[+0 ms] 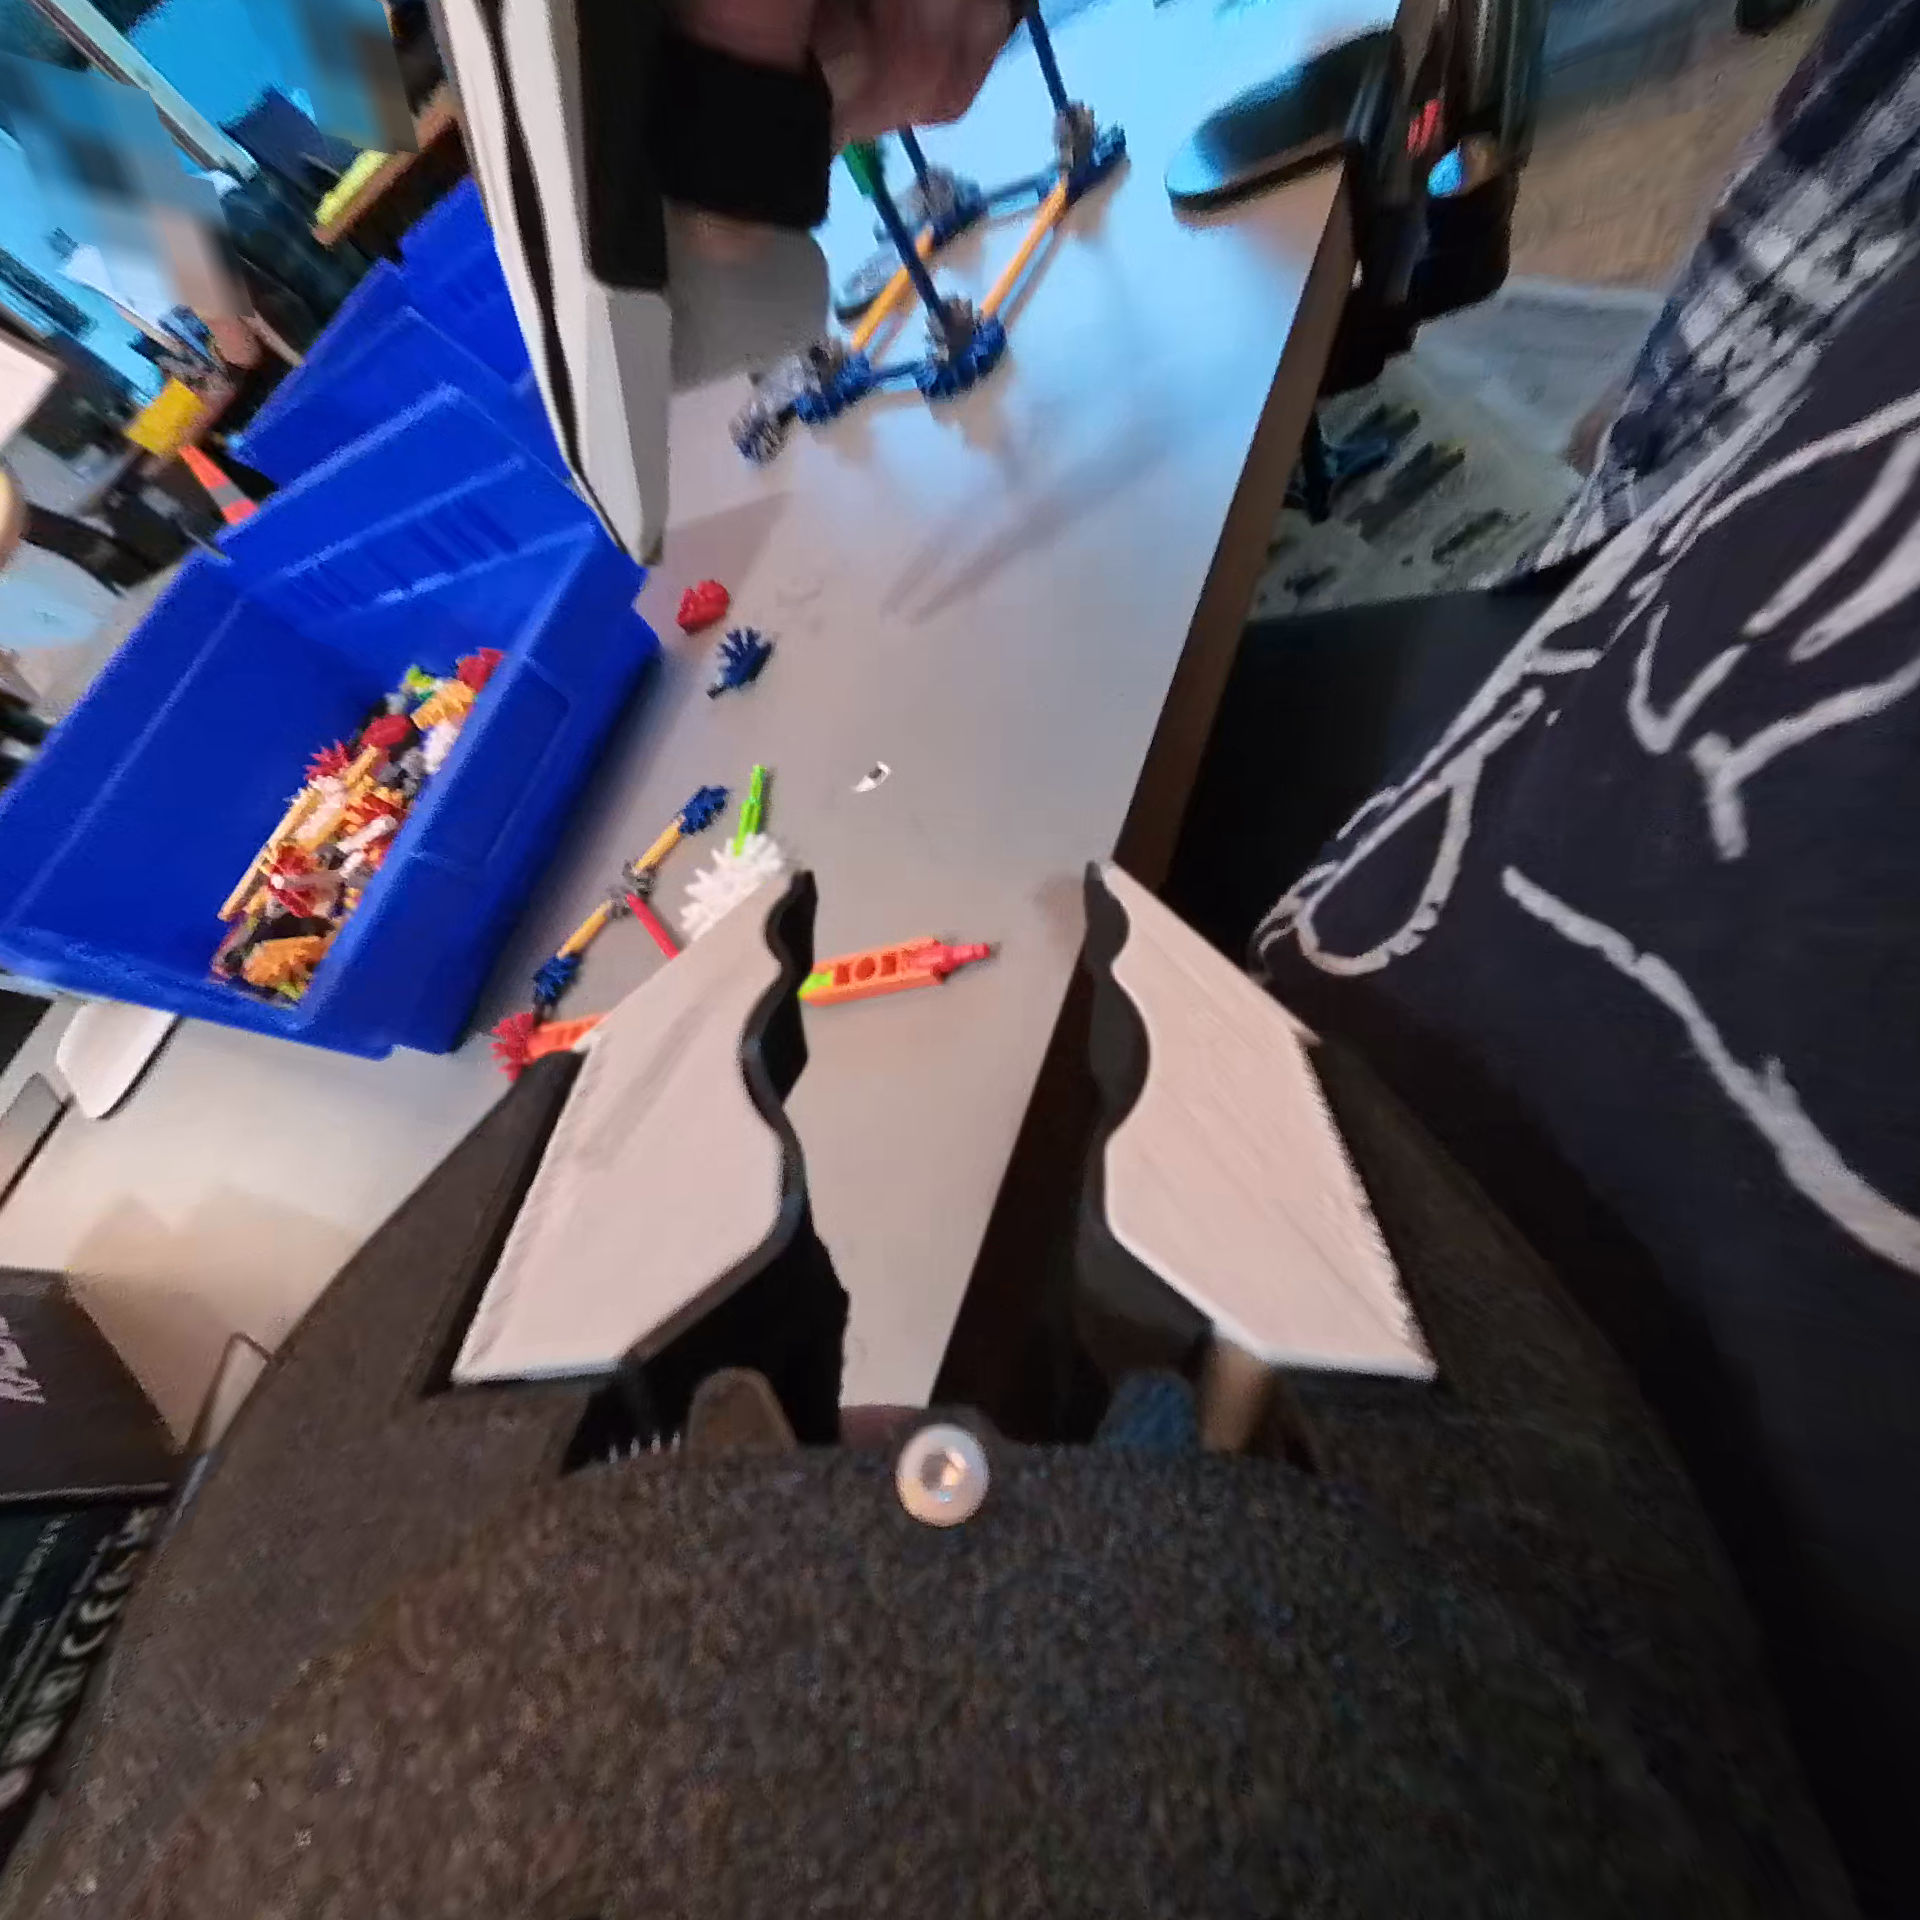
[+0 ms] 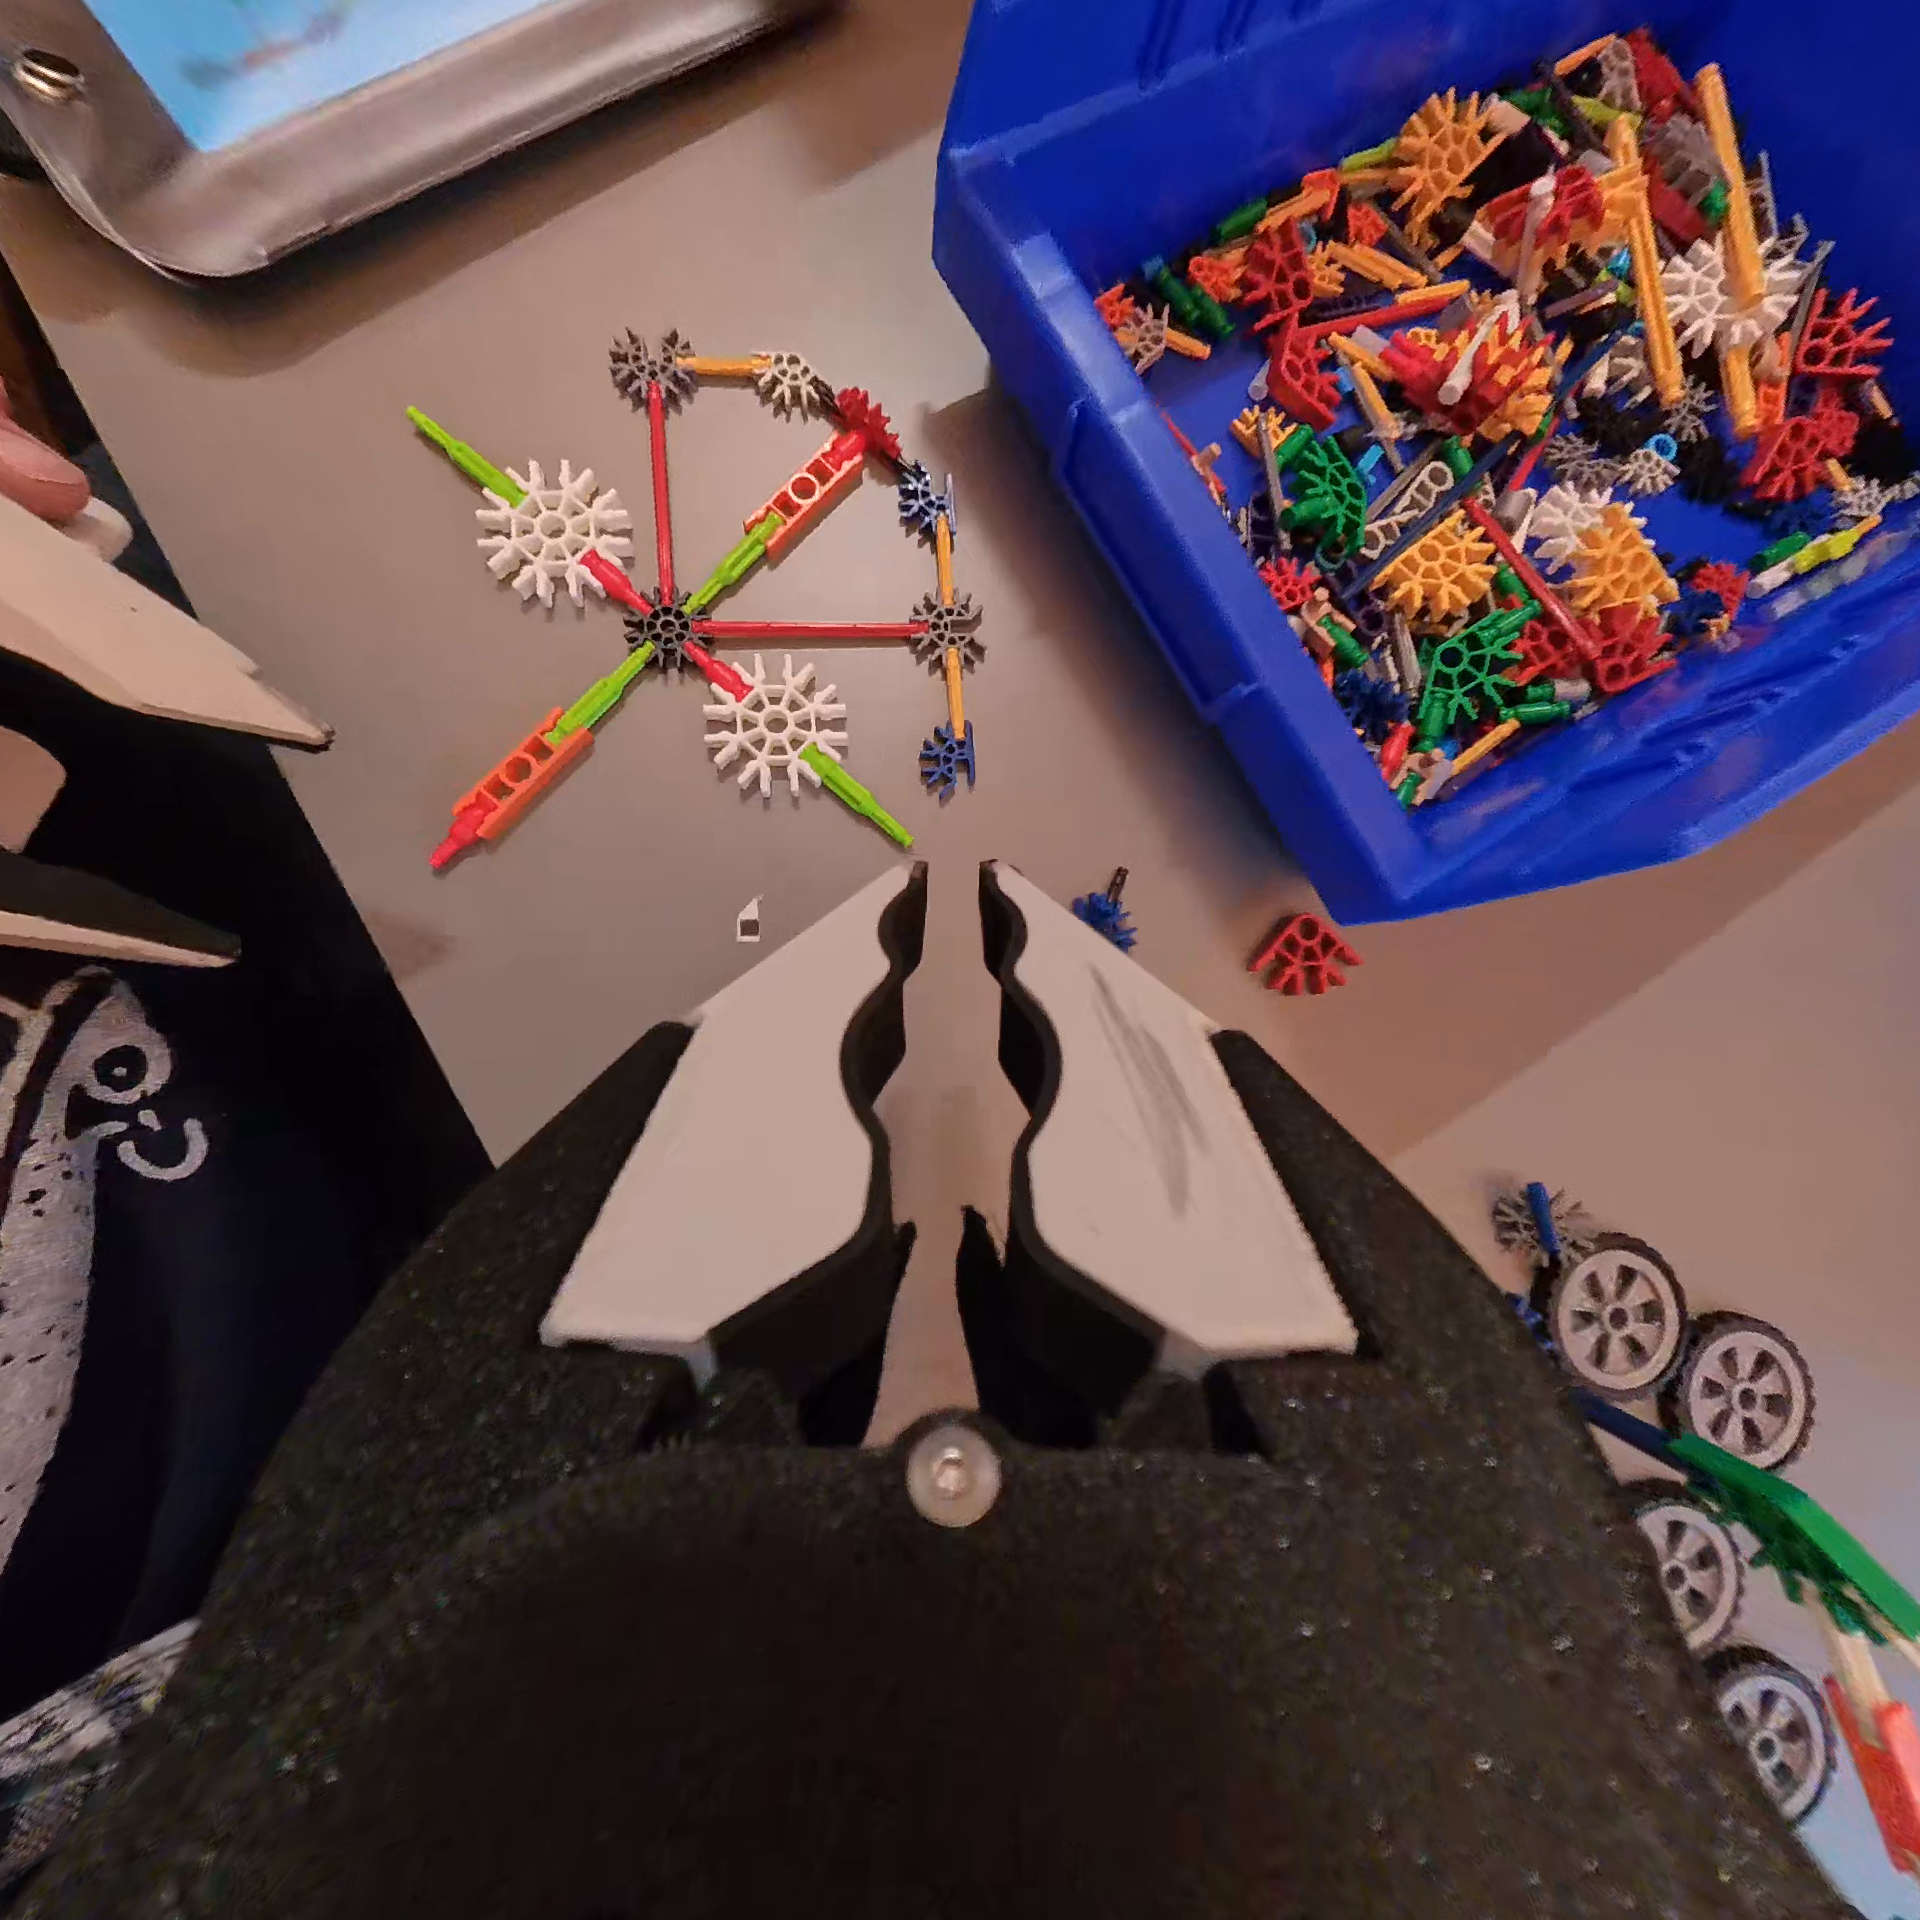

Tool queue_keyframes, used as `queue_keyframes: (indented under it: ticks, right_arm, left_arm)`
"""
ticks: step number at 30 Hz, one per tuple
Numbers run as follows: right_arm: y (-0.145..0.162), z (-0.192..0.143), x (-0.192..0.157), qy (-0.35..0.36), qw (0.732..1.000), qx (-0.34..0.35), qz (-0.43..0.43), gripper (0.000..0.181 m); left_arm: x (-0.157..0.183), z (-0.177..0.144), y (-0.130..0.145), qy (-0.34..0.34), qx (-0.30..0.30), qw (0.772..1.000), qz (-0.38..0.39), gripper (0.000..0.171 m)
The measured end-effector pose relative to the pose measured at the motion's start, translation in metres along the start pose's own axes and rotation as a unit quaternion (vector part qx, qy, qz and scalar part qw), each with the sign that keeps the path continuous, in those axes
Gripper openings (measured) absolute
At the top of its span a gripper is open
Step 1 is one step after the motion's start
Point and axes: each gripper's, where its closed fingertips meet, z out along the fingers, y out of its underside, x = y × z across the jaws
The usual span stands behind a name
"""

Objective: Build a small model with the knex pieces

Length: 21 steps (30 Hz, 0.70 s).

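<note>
A flat assembly of rods and connectors (image 2: pixel 665 627) lies on the grey table (image 2: pixel 312 468), with two white snowflake connectors (image 2: pixel 554 532) and orange pieces (image 2: pixel 520 774). My right gripper (image 2: pixel 951 868) hovers just below it, almost shut with a narrow gap and nothing between the fingers. My left gripper (image 1: pixel 948 883) is open and empty, low over the table. An orange rod piece (image 1: pixel 894 961) of the assembly lies between its fingertips, and a white connector (image 1: pixel 727 878) is beside the left finger. The left gripper's finger also shows at the left edge of the right wrist view (image 2: pixel 156 665).
A blue bin (image 2: pixel 1143 520) of several mixed pieces stands beside the assembly; it also shows in the left wrist view (image 1: pixel 499 935). A loose red connector (image 2: pixel 1302 954) and a blue one (image 2: pixel 1107 920) lie nearby. A wheeled model (image 2: pixel 1662 1403) and a blue-and-yellow frame (image 1: pixel 935 291) stand farther along. A person's dark clothing (image 1: pixel 1662 935) is at the table edge.
</note>
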Motion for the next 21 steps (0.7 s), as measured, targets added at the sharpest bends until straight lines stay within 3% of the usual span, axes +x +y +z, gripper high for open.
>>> queue_keyframes:
  ticks: [11, 14, 21]
  right_arm:
    - [0.017, 0.036, -0.006, -0.017, 1.000, -0.020, 0.014, 0.012]
    - [0.017, 0.037, 0.000, -0.009, 1.000, -0.021, 0.016, 0.013]
    - [0.021, 0.032, 0.009, -0.004, 1.000, -0.020, 0.022, 0.013]
  left_arm:
    - [0.014, 0.021, 0.018, 0.046, -0.053, 0.997, -0.020, 0.053]
    - [0.015, 0.025, 0.031, 0.049, -0.083, 0.995, -0.031, 0.053]
    - [0.013, 0.023, 0.034, 0.054, -0.088, 0.993, -0.051, 0.051]
